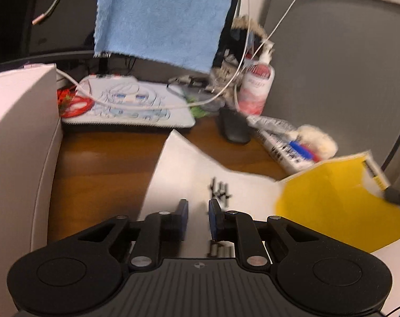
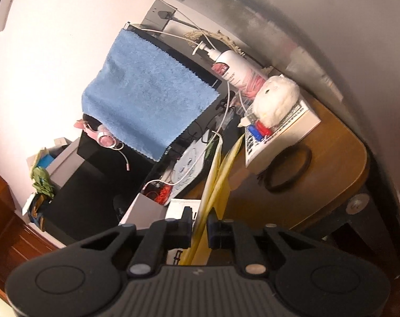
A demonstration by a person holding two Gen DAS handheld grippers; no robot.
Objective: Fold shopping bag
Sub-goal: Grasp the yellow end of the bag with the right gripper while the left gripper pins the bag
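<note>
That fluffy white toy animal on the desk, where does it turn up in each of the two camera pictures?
Left wrist view: the fluffy white toy sits blurred at middle right, on the printed box.
Right wrist view: it is sharp at upper right, on that box.
Shared landmark: the blue towel, hanging in both views.

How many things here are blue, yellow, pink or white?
Blue: 1, the towel
Yellow: 1, the shopping bag
Pink: 1, the headphones
White: 2, the plush toy and pump bottle
Total: 5
</note>
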